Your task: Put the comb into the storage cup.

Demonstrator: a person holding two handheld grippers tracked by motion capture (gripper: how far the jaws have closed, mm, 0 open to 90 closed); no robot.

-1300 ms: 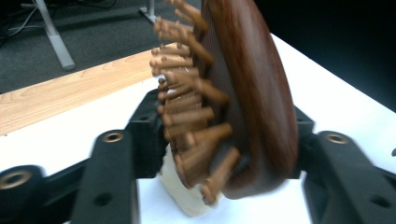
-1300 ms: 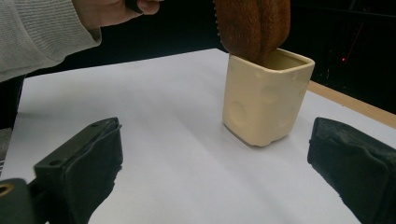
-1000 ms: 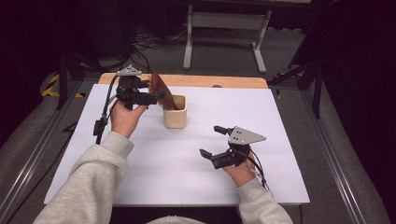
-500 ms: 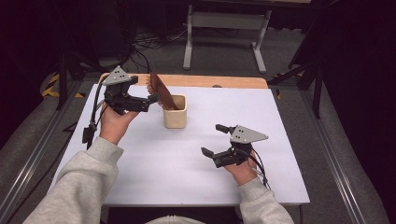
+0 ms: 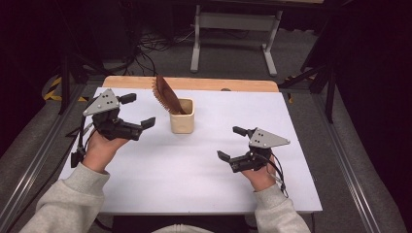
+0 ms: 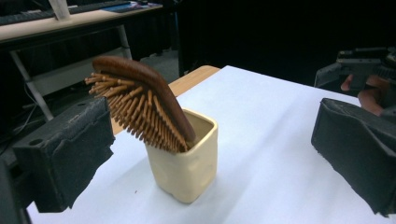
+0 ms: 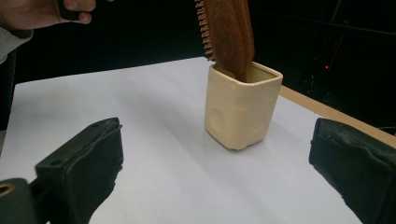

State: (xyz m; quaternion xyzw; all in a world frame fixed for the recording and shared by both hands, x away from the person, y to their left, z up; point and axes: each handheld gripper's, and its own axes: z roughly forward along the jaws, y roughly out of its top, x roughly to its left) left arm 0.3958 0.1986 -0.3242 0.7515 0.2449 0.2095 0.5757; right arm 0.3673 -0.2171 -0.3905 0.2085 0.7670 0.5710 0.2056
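A cream cup [image 5: 182, 122] stands on the white table, left of its middle. A brown wooden hairbrush [image 5: 164, 93] stands in it, bristled head up and leaning back-left. My left gripper [image 5: 138, 110] is open, a short way left of the cup, touching nothing. In the left gripper view the cup [image 6: 187, 168] and brush [image 6: 140, 102] sit between the black pads [image 6: 65, 154], farther off. My right gripper [image 5: 230, 142] is open and empty, right of the cup and nearer the front. The right gripper view looks at the cup [image 7: 240, 109] and brush [image 7: 231, 30] from a distance.
The white table top [image 5: 194, 184] runs wide in front of the cup. A wooden strip [image 5: 209, 84] borders its far edge. Beyond it stand a white metal frame [image 5: 233, 29] and floor cables. Dark stands flank both sides.
My left gripper has drawn back to the left, away from the brush it was beside, and stands open. The brush stays in the cup. The right gripper has barely moved.
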